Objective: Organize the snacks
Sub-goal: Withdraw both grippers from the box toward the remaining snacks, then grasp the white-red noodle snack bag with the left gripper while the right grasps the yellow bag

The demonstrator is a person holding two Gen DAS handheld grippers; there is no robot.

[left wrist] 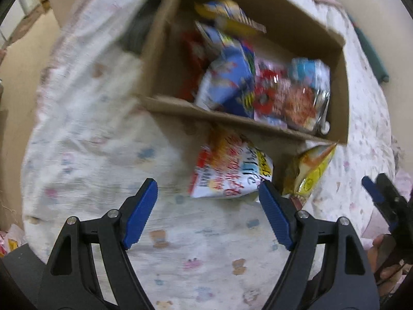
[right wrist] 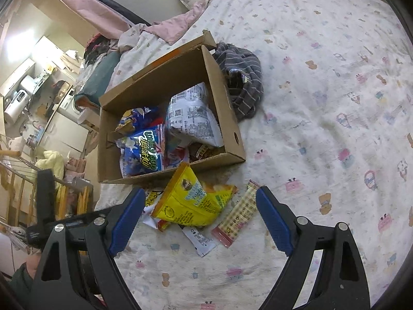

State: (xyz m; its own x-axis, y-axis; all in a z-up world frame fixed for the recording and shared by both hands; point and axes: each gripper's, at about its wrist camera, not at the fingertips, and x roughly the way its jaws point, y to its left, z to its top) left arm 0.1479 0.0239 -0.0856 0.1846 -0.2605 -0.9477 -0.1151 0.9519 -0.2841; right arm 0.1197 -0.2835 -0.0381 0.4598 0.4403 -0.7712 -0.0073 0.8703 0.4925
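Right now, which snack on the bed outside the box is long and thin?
The checked wafer bar, lying right of the yellow bag. The others are flat pouches.

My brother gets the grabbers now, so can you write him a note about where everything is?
Left gripper and right gripper: both open, empty, above the bed.
The brown cardboard box already holds several snack bags.
Outside it, on the patterned bedsheet: yellow snack bag, checkered wafer bar, small white sachet, white-and-red snack bag.
Left: put those four in the box.
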